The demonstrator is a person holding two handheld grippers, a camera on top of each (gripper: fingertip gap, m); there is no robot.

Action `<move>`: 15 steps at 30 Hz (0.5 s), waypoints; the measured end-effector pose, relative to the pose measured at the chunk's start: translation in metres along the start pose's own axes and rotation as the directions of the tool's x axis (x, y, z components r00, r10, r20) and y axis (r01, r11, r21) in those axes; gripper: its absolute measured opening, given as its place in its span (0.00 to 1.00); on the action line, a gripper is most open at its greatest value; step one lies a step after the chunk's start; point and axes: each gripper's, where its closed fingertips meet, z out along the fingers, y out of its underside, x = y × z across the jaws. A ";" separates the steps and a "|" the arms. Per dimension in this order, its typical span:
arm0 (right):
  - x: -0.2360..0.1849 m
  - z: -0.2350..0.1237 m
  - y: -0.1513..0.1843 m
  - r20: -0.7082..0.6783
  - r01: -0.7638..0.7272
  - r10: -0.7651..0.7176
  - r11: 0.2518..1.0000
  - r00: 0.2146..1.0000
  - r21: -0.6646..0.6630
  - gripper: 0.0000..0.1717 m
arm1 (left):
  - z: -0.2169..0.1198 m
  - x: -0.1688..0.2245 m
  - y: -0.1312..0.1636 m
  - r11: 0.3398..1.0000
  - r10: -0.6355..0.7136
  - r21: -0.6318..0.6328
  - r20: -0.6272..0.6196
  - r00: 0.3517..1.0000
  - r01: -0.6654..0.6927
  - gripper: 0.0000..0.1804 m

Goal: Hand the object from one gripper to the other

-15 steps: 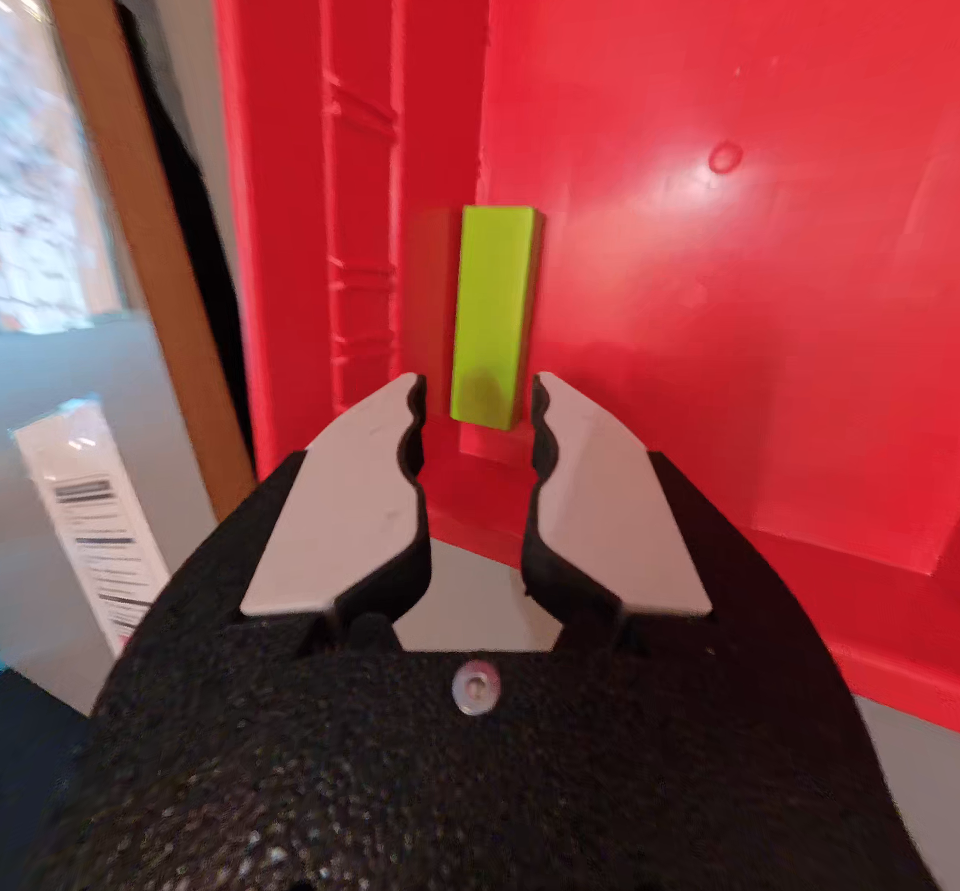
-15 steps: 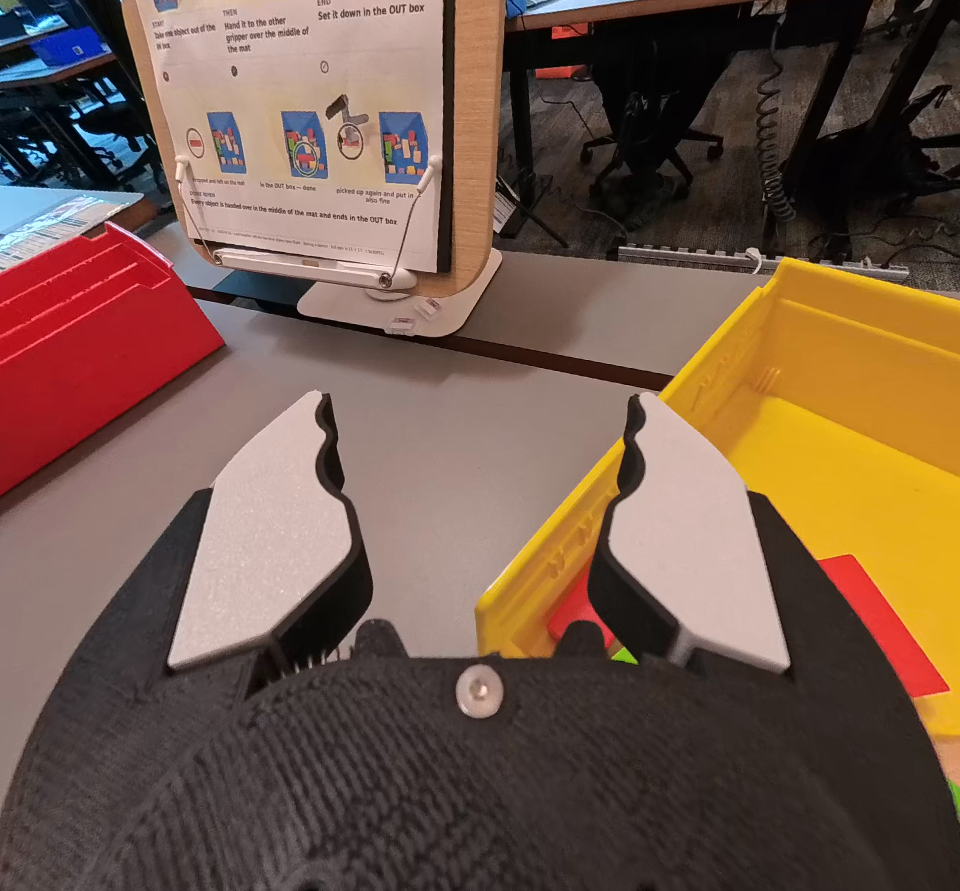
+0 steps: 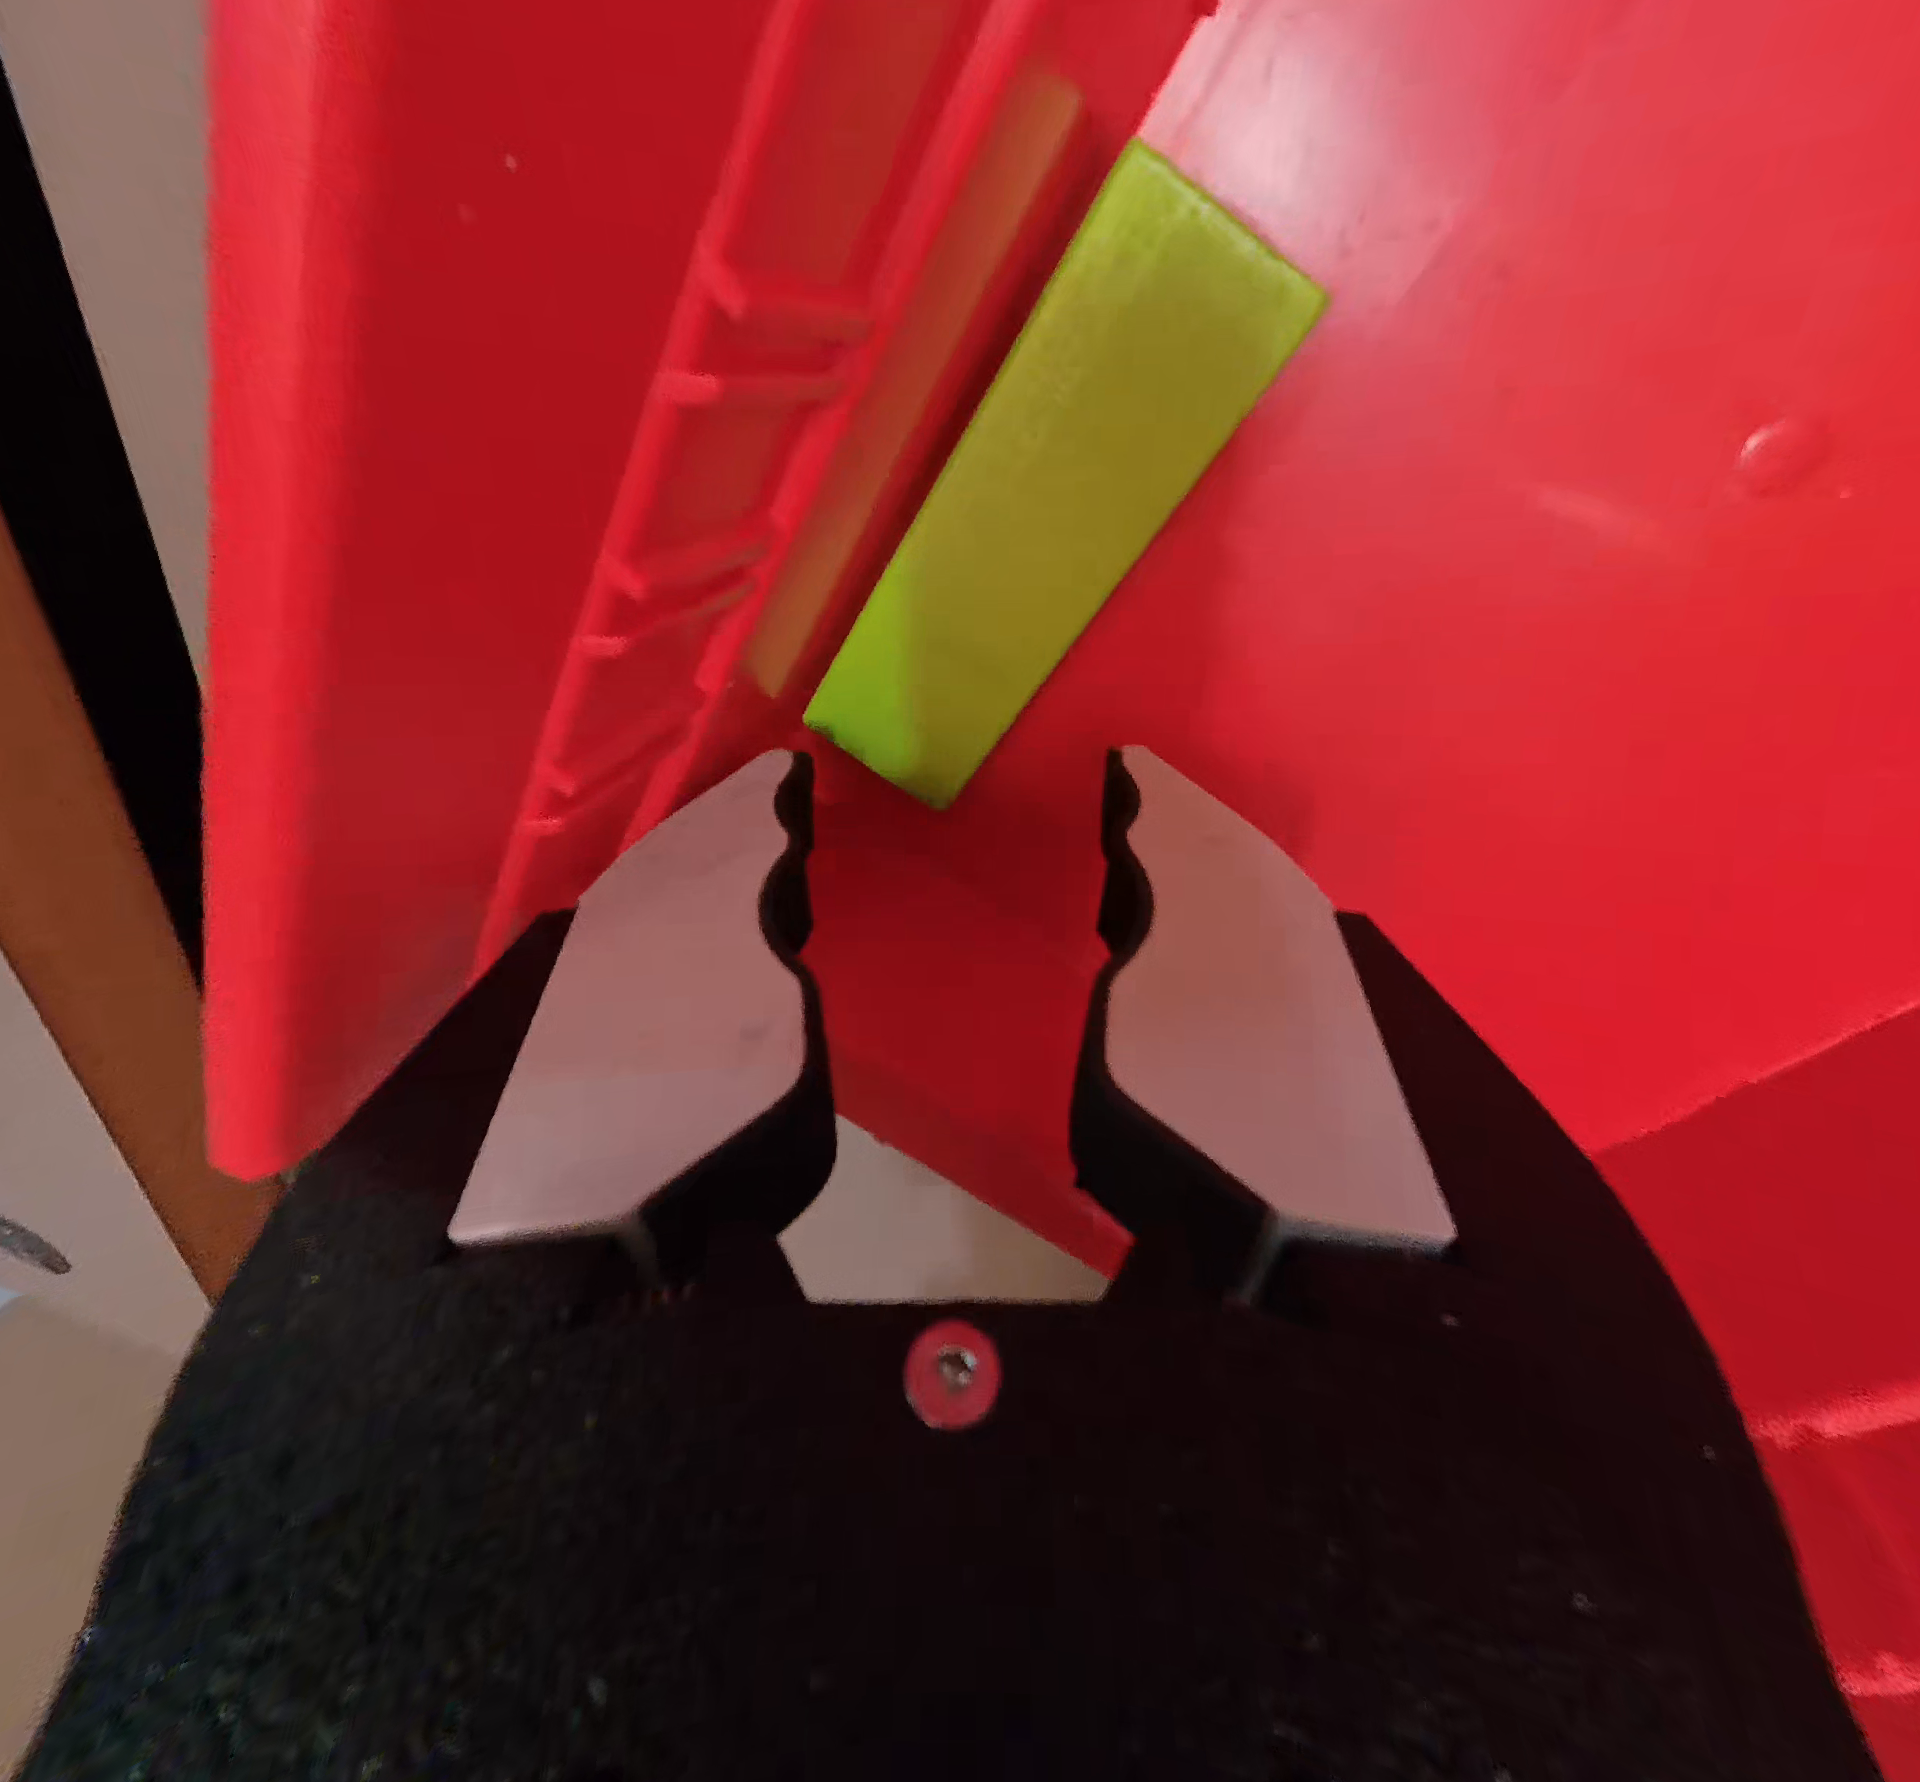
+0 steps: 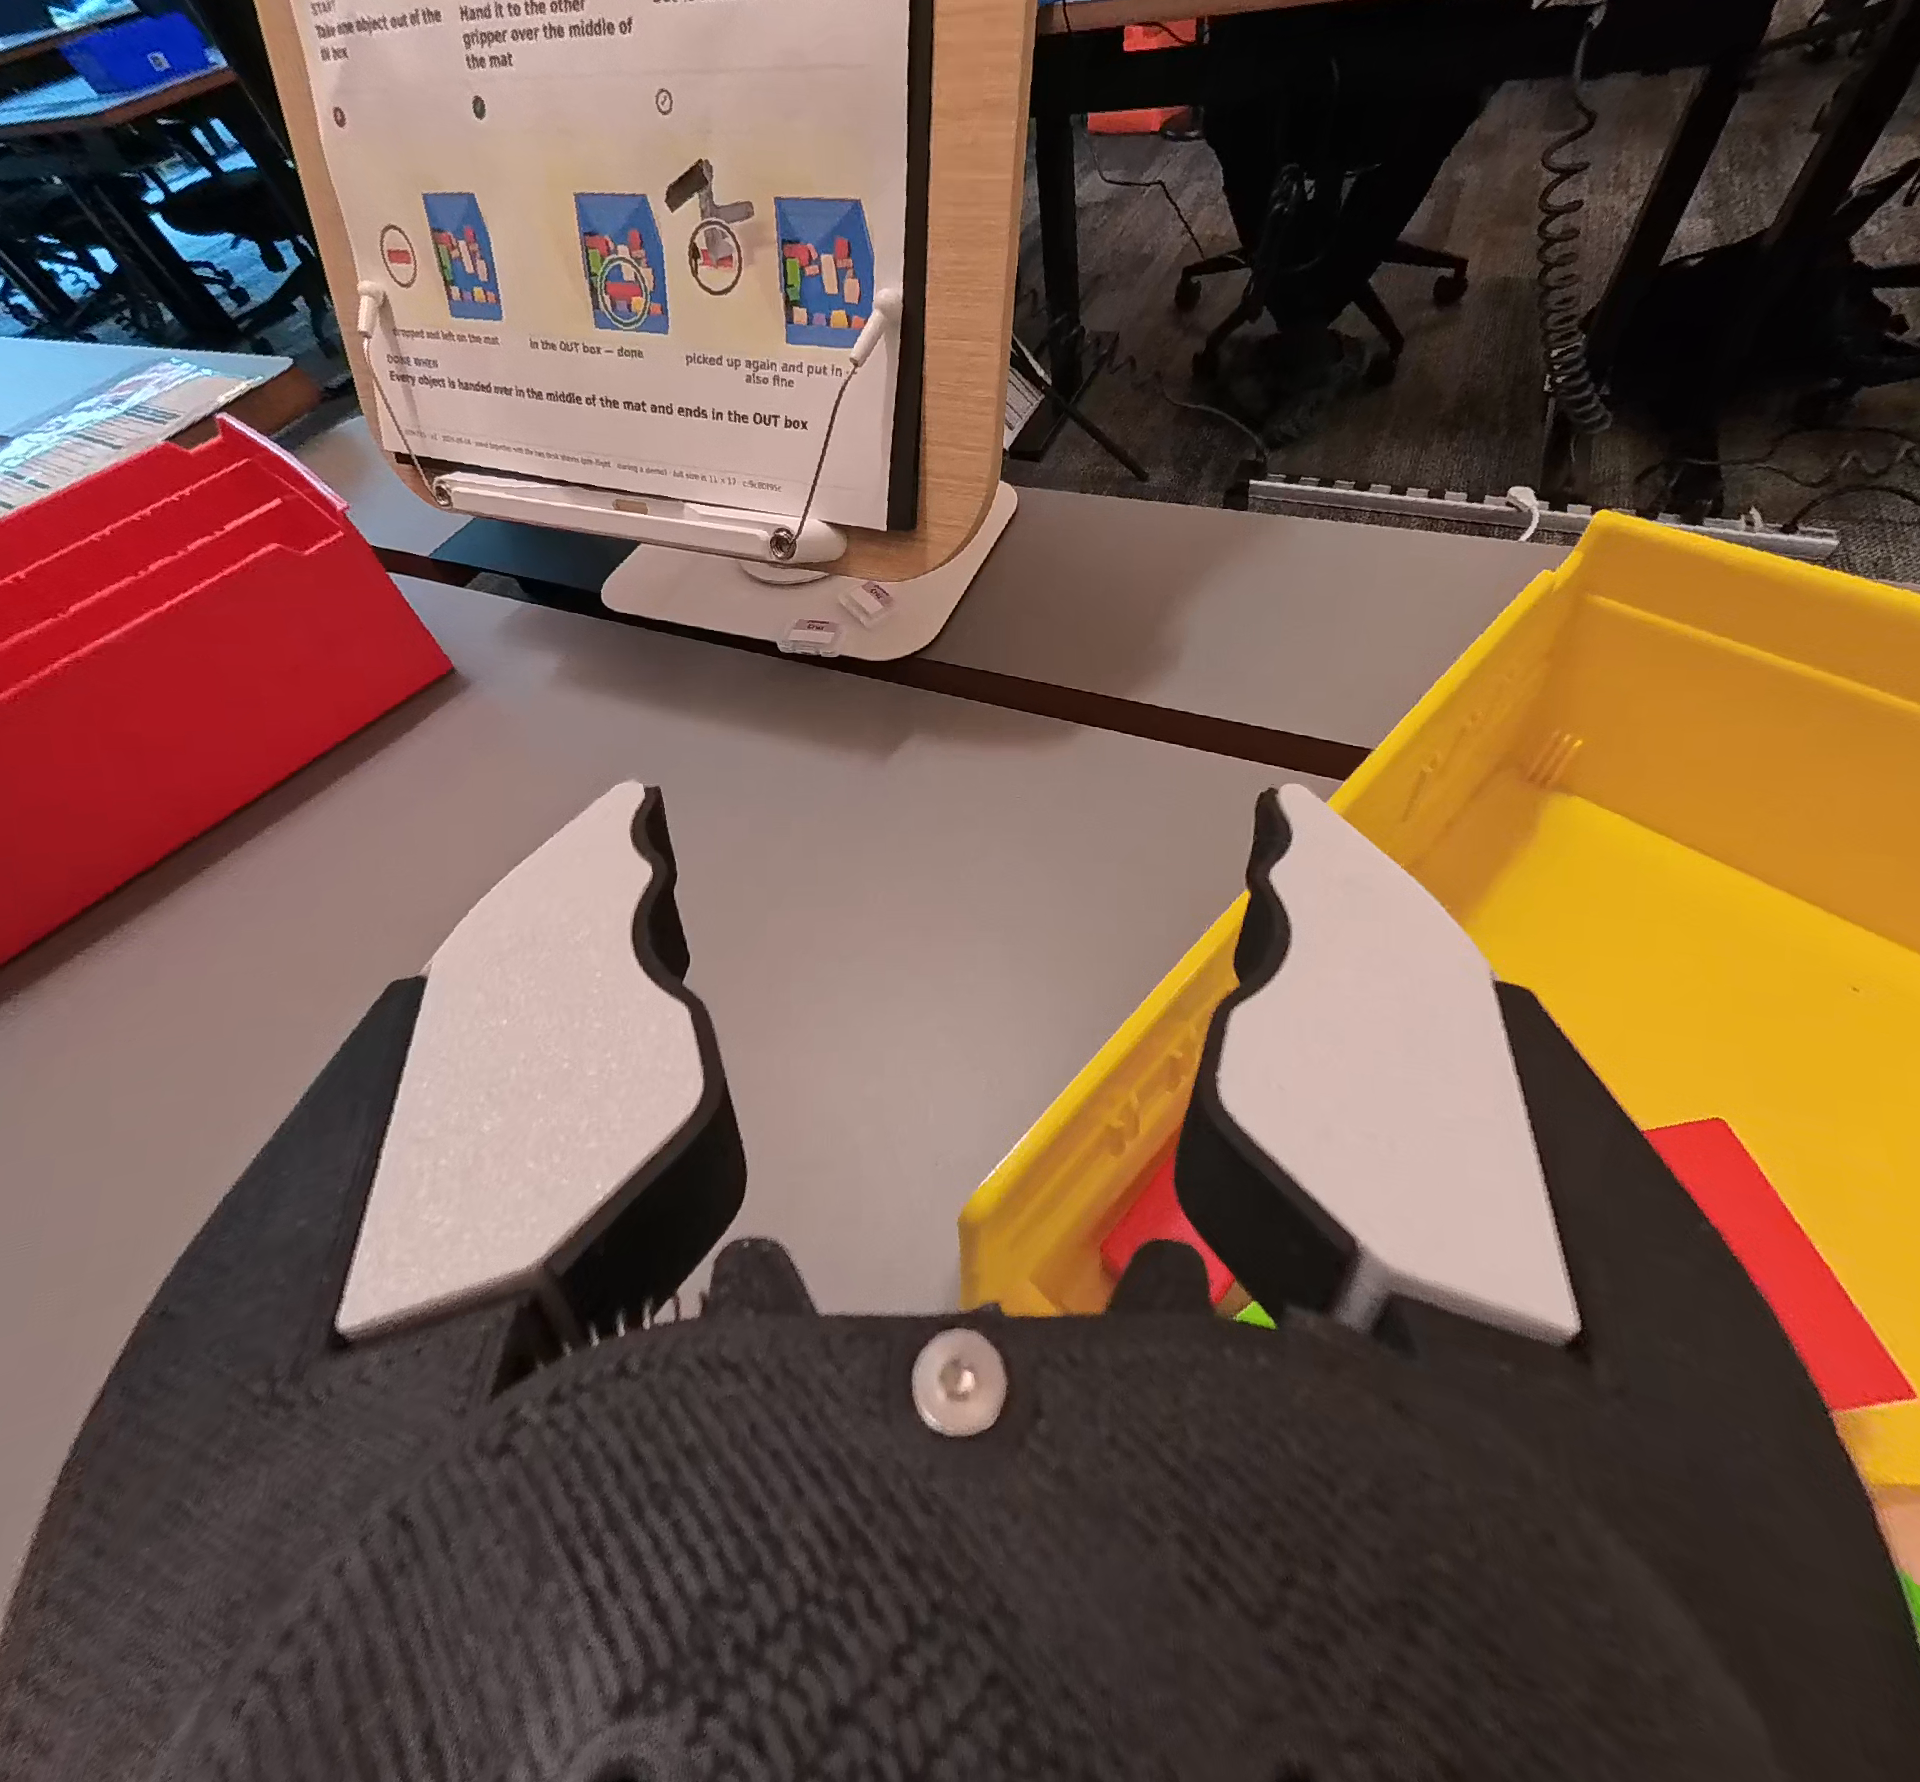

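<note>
Left gripper [image 3: 956,766], jaws partly open and empty, hangs inside the red bin [image 3: 1558,693]. Just beyond its fingertips a lime-green block [image 3: 1060,485] lies flat on the bin floor against the ribbed wall, long axis slanting away to the right. Right gripper [image 4: 956,859], wide open and empty, is well apart from the red bin, beside a yellow bin [image 4: 1662,849].

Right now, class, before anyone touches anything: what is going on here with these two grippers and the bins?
A person is working two hand-held grippers. The left gripper reaches into the red bin, jaws open, just short of a lime-green block lying by the bin's ribbed wall; nothing is gripped yet. The right gripper waits over the grey table beside the yellow bin, jaws wide open and empty. No handover has begun.
</note>
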 end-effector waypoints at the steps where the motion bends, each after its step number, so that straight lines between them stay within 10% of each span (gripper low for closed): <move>1: 0.000 0.000 0.000 0.000 0.001 -0.001 1.000 1.000 -0.003 0.61 | 0.000 0.000 -0.003 1.000 -0.016 0.004 0.000 1.000 0.016 0.32; 7: 0.001 0.000 0.000 0.004 -0.002 0.002 1.000 1.000 -0.001 0.61 | -0.002 0.014 -0.011 0.998 -0.057 0.027 -0.081 0.995 0.059 0.38; 15: 0.001 0.000 0.001 0.005 -0.007 0.007 1.000 1.000 -0.005 0.61 | -0.016 0.057 -0.013 0.985 -0.140 0.016 -0.501 0.854 0.171 0.33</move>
